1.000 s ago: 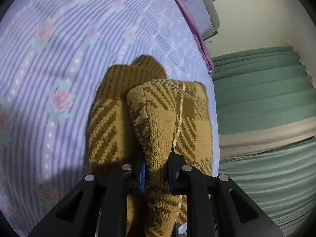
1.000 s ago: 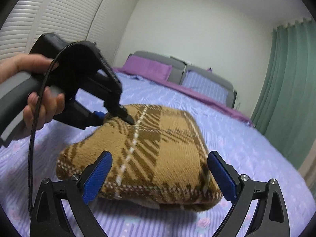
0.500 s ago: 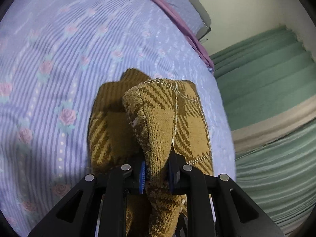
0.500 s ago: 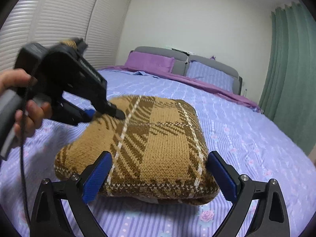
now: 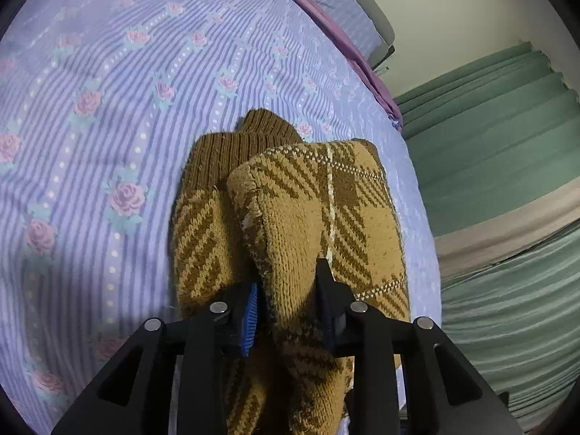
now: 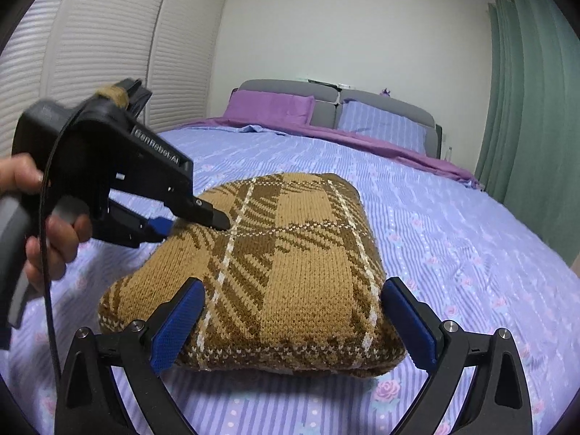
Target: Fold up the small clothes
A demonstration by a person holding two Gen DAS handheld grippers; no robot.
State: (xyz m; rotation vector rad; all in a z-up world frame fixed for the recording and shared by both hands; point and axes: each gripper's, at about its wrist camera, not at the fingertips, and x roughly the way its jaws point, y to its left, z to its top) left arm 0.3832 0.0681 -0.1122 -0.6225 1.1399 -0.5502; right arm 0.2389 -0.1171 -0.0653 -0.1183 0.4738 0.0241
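A brown and tan plaid knitted sweater [image 6: 286, 264] lies folded into a thick bundle on the bed; it also fills the middle of the left wrist view [image 5: 326, 214]. My left gripper [image 5: 288, 301] is shut on a raised fold of the sweater at its left edge, and it also shows in the right wrist view [image 6: 195, 221]. My right gripper [image 6: 290, 311] is open, its blue pads [image 6: 177, 322] spread wide on either side of the sweater's near edge, holding nothing.
The bed [image 6: 453, 239] has a lavender striped sheet with pink roses [image 5: 108, 108]. Purple and striped pillows [image 6: 268, 107] and a grey headboard stand at the far end. Green curtains [image 6: 533, 108] hang on the right, white louvered doors [image 6: 108, 36] on the left.
My left gripper's jaws have widened a little around the fold while still gripping it. My right gripper has moved closer, its pads now flanking the sweater's near edge.
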